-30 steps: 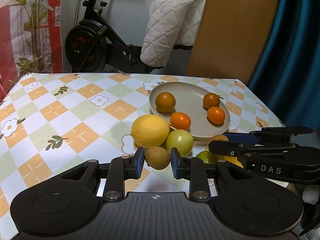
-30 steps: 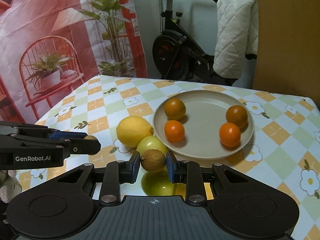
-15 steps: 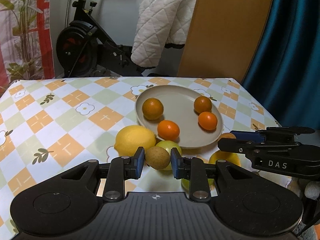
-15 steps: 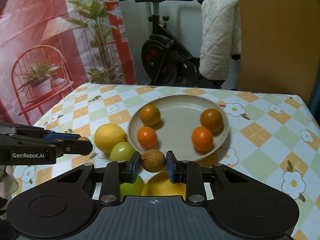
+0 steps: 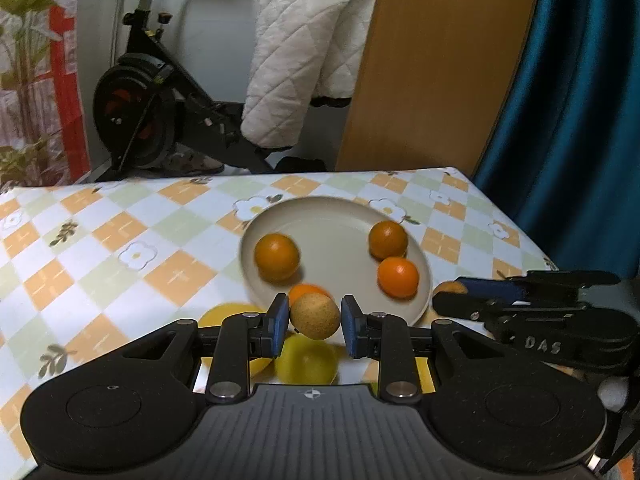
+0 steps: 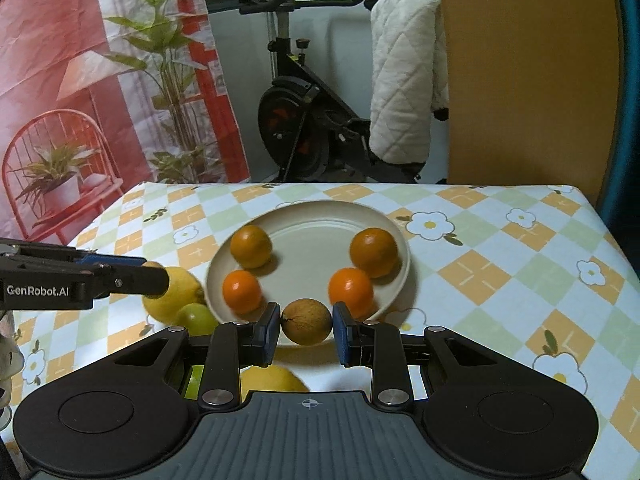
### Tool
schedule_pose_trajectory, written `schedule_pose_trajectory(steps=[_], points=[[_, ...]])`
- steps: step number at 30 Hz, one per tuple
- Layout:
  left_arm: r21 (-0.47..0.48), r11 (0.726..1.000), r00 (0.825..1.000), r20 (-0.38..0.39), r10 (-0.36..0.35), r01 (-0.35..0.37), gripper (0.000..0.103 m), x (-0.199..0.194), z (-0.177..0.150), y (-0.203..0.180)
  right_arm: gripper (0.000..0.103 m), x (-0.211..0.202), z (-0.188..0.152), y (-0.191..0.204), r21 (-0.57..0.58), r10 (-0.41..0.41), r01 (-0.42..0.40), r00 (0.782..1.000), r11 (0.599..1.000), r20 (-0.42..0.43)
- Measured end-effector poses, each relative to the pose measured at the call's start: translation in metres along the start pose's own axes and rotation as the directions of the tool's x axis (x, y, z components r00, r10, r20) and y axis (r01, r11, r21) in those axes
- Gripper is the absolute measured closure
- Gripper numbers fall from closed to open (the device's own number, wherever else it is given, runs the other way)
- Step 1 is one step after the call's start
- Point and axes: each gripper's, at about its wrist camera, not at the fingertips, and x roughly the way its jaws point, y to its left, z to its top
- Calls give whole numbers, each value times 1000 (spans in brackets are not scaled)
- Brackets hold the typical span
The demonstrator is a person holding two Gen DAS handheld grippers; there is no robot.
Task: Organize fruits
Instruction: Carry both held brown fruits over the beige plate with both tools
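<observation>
Both hand-held grippers pinch a small brown fruit each: the left hand-held gripper (image 5: 314, 316) clamps a tan fruit (image 5: 315, 316), the right hand-held gripper (image 6: 306, 326) a darker brown fruit (image 6: 306, 321). They hang over the near rim of the plate (image 6: 308, 236), probably to join the four oranges (image 6: 251, 246) there, clear of the counter (image 6: 500, 248).

Soft indoor light; fisheye bending; slight blur.
</observation>
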Motion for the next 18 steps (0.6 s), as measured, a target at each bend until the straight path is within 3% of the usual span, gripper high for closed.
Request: schedule_pose_trajectory(steps=[18], points=[[49, 997, 996, -74, -48, 52, 73, 72, 33, -21, 77, 54, 9, -4, -6, 38, -39, 997, 999, -62]])
